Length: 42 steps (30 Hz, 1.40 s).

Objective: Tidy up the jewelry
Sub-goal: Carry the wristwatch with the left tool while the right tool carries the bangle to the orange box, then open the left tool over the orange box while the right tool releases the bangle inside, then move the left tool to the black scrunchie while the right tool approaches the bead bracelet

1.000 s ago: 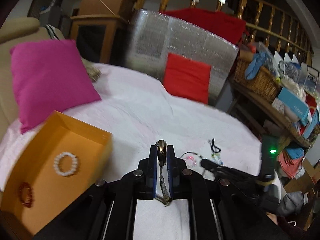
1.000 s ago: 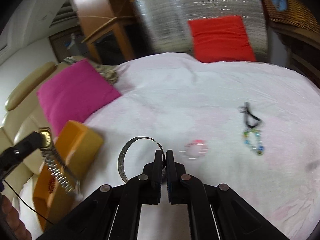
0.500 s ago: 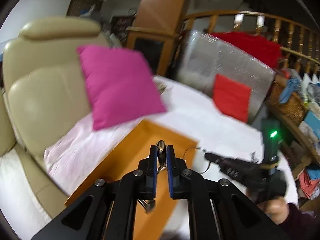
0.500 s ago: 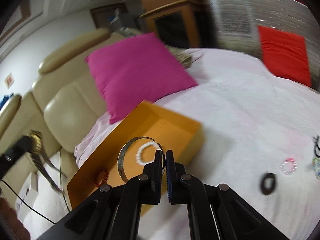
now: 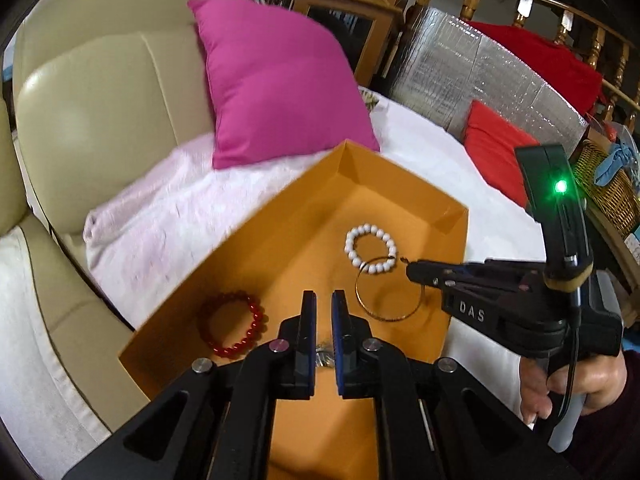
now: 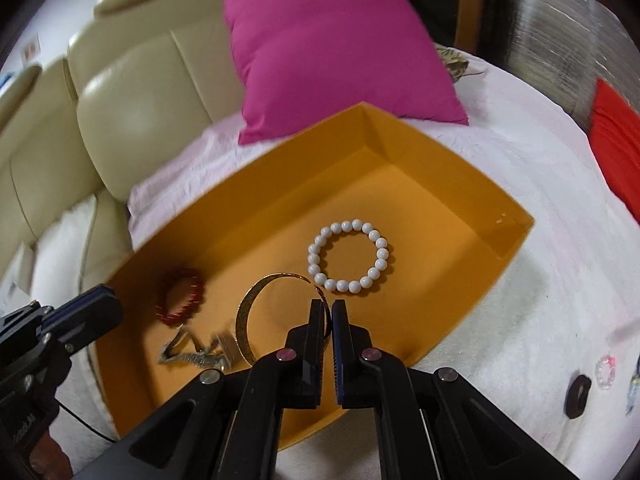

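An open orange box [image 5: 452, 216] [image 6: 516, 236] lies on the white cover. It holds a white bead bracelet [image 5: 370, 250] [image 6: 348, 256] and a red bead bracelet [image 5: 232, 328] [image 6: 180, 296]. A metal watch [image 6: 196, 354] lies crumpled on the box floor; in the left wrist view only a sliver of the watch [image 5: 324, 358] shows behind the fingers. My left gripper [image 5: 323, 300] [image 6: 108, 304] hovers over the box, shut, with nothing between its tips. My right gripper [image 6: 329, 308] [image 5: 410, 271] is shut on a thin gold bangle [image 6: 248, 320] [image 5: 388, 296] hanging above the box floor.
A pink pillow [image 5: 276, 80] leans on the cream sofa [image 5: 100, 112] behind the box. A red cushion [image 5: 496, 152] and a wicker basket [image 5: 612, 188] are at the right. A small pink bracelet [image 6: 606, 370] and a black ring [image 6: 578, 396] lie on the cover, right of the box.
Both grippers have swung left from the white cover to above the orange box. The watch has left the left gripper's tips and lies in the box. The bangle stays gripped.
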Available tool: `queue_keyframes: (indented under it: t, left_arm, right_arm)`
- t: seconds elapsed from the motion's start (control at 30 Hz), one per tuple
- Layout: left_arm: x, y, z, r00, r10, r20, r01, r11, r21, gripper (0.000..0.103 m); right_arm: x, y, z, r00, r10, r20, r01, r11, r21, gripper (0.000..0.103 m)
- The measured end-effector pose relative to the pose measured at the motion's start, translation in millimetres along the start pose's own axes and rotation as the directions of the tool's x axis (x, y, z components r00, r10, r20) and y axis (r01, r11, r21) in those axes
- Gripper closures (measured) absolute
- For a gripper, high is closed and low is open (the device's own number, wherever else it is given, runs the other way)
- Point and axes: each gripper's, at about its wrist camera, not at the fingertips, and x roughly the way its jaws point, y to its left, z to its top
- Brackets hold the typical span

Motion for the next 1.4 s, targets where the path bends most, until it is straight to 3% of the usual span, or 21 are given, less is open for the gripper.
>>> queue_keyframes:
  t: [0.27,0.47,0.53,0.57,0.6,0.73,0.77,0.8,0.83,0.9,0.97,1.13,1.27,1.4]
  left_arm:
    - [7,8,-8,0.999,0.002,-0.051,-0.003,1.0,-0.017,0.096]
    - [-8,-6,1,0.998,0.061,-0.021,-0.06,0.998,0.016,0.093]
    - [-17,-15,5,0.997,0.078,0.002,-0.078,0.996,0.03,0.075]
    - [-21,-19,6,0.996,0.085,0.016,-0.086,0.996,0.033,0.056]
    - [-29,-26,8,0.995,0.093,0.047,-0.095,0.995,0.041,0.044]
    - [-53,-54,15,0.986,0.109,0.123,-0.122,0.987,0.103,0.042]
    - [-60,-66,17,0.984,0.107,0.139,-0.125,0.983,0.132,0.039]
    - [-65,-75,18,0.982,0.107,0.153,-0.13,0.98,0.153,0.034]
    - [-70,-85,19,0.979,0.106,0.172,-0.137,0.975,0.177,0.033]
    - [-79,-106,20,0.973,0.105,0.205,-0.15,0.964,0.218,0.027]
    - [-88,-130,23,0.968,0.095,0.233,-0.156,0.954,0.257,0.022]
    - [-97,-184,26,0.958,0.073,0.278,-0.159,0.941,0.3,0.014]
    - [-87,-220,25,0.964,0.017,0.266,-0.112,0.932,0.346,0.01]
    - [-57,-258,20,0.957,0.069,0.283,-0.186,0.892,0.413,0.01]
  right_arm:
    - [17,-4,5,0.989,-0.054,-0.138,0.057,0.998,0.018,0.095]
    - [-21,-27,7,1.0,-0.018,-0.019,0.02,0.994,0.108,0.095]
    - [-40,-39,5,0.999,-0.021,0.03,0.017,0.99,0.14,0.095]
    - [-51,-46,4,0.998,-0.024,0.055,0.015,0.987,0.159,0.095]
    - [-61,-54,2,0.996,-0.031,0.08,0.016,0.984,0.178,0.094]
    - [-101,-90,-8,0.986,-0.067,0.153,0.025,0.965,0.261,0.093]
    - [-111,-101,-13,0.984,-0.075,0.164,0.027,0.96,0.28,0.09]
    - [-118,-111,-16,0.981,-0.084,0.172,0.029,0.953,0.3,0.081]
    - [-130,-125,-24,0.977,-0.098,0.188,0.031,0.943,0.33,0.074]
    - [-151,-146,-38,0.965,-0.135,0.224,0.041,0.924,0.38,0.035]
    - [-174,-168,-56,0.945,-0.193,0.265,0.063,0.9,0.431,0.034]
    - [-212,-226,-101,0.917,-0.296,0.266,0.112,0.833,0.541,0.034]
    - [-236,-271,-141,0.891,-0.373,0.259,0.136,0.763,0.632,0.034]
    - [-247,-316,-183,0.877,-0.411,0.249,0.11,0.677,0.728,0.034]
